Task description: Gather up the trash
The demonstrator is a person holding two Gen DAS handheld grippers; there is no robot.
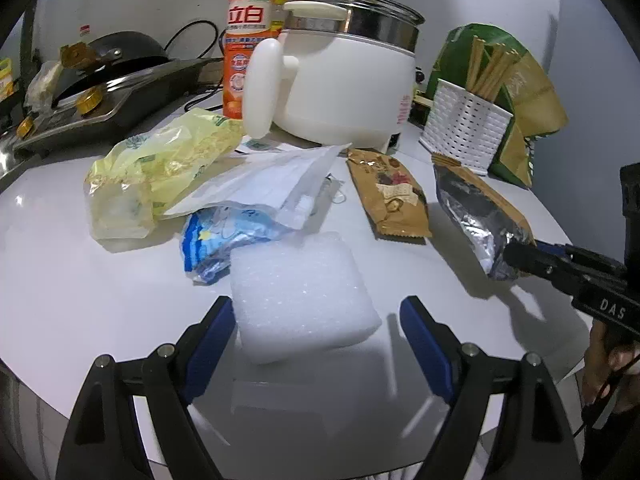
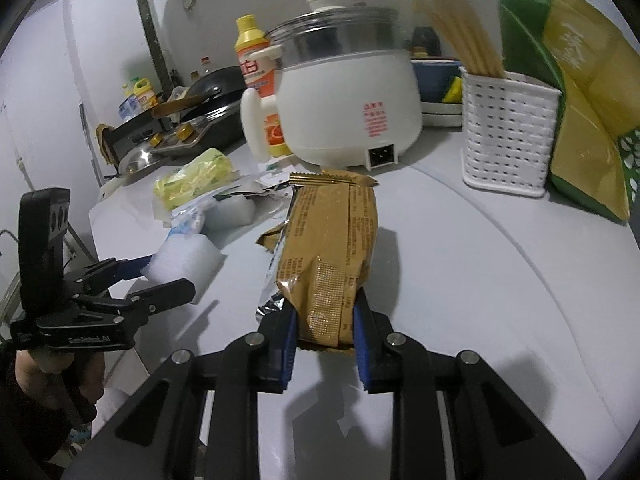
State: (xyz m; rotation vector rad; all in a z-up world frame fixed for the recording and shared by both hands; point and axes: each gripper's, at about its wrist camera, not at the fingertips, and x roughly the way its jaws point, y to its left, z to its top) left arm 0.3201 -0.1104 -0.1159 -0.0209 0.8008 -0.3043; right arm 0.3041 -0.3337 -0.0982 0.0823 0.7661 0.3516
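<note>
Left gripper (image 1: 316,312) at lower centre of left view, jaws wide apart either side of the white foam block (image 1: 300,292), pads not pressing it. Right gripper (image 2: 325,320) at lower centre of right view, jaws clamped on the near end of the brown snack wrapper (image 2: 332,248), lifted off the white tabletop (image 2: 500,300). Yellow bag (image 1: 156,168) and blue wrapper (image 1: 224,232) lay mid-left, in front of the white cooker (image 1: 340,88).
</note>
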